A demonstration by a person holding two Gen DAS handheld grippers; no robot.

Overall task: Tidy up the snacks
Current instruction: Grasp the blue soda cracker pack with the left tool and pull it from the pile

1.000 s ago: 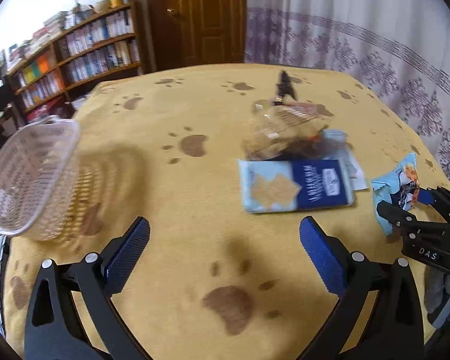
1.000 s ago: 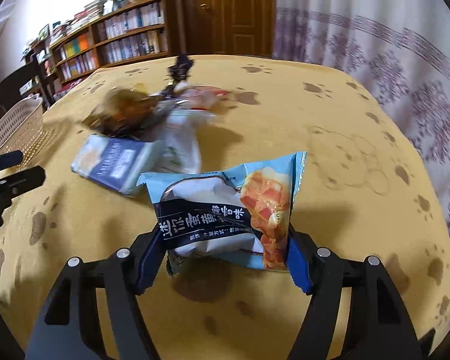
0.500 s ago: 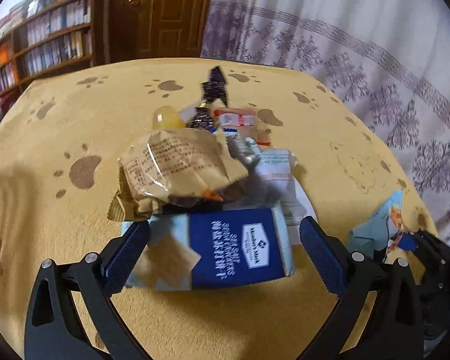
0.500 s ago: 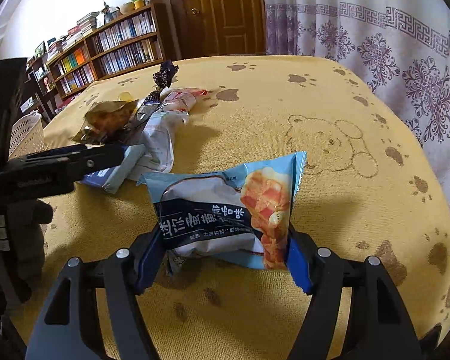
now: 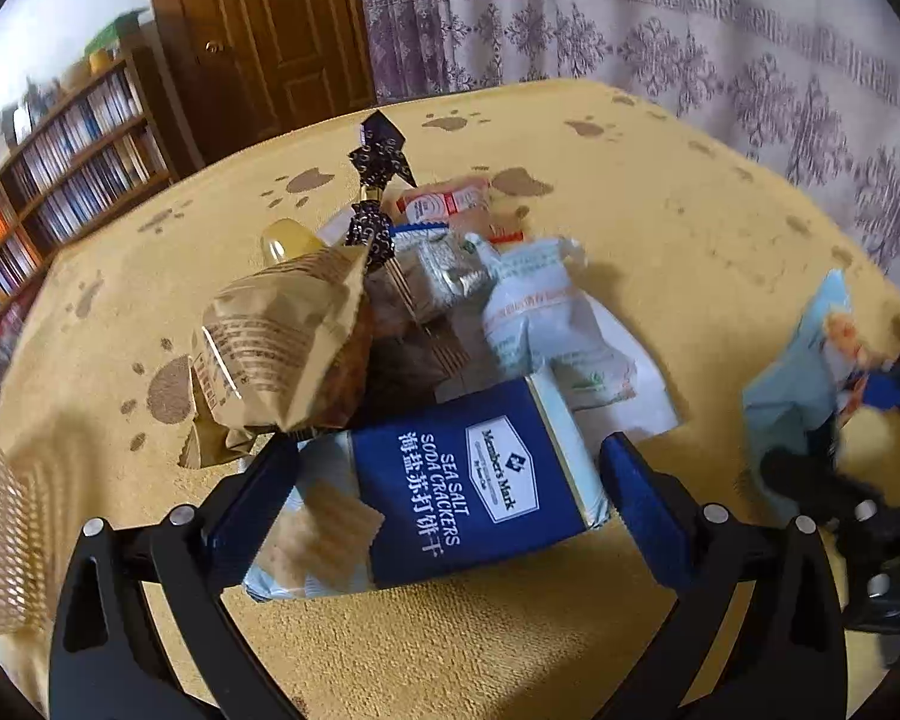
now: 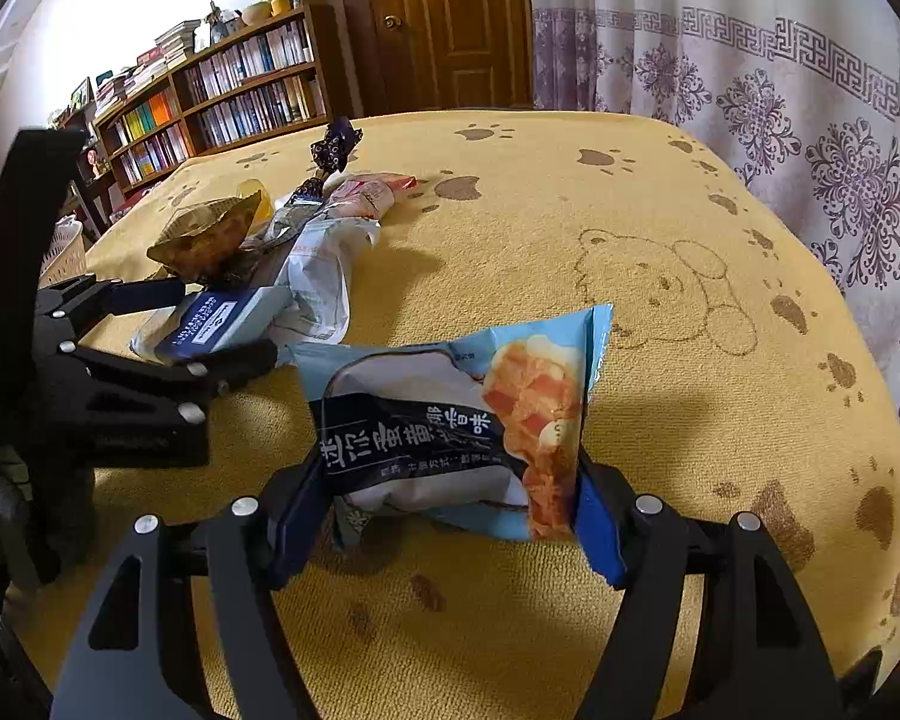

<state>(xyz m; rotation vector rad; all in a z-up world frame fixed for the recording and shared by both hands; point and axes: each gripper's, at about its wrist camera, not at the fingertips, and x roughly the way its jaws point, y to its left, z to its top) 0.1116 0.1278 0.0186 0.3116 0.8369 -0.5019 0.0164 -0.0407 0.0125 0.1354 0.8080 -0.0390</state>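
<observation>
Left gripper point(image 5: 447, 495) now astride cracker pack point(image 5: 450, 495), previously clear

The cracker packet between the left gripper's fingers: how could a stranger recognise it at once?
On the yellow paw-print cloth, find the snack pile. At its near edge lies the cracker packet, between the left gripper's open fingers. Only it is dark blue, printed "SEA SALT SODA CRACKERS".

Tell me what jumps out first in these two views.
The navy sea salt soda cracker pack lies between the open left gripper, at the near edge of a snack heap. The right gripper clamps a light-blue snack bag above the yellow paw-print tablecloth.
</observation>
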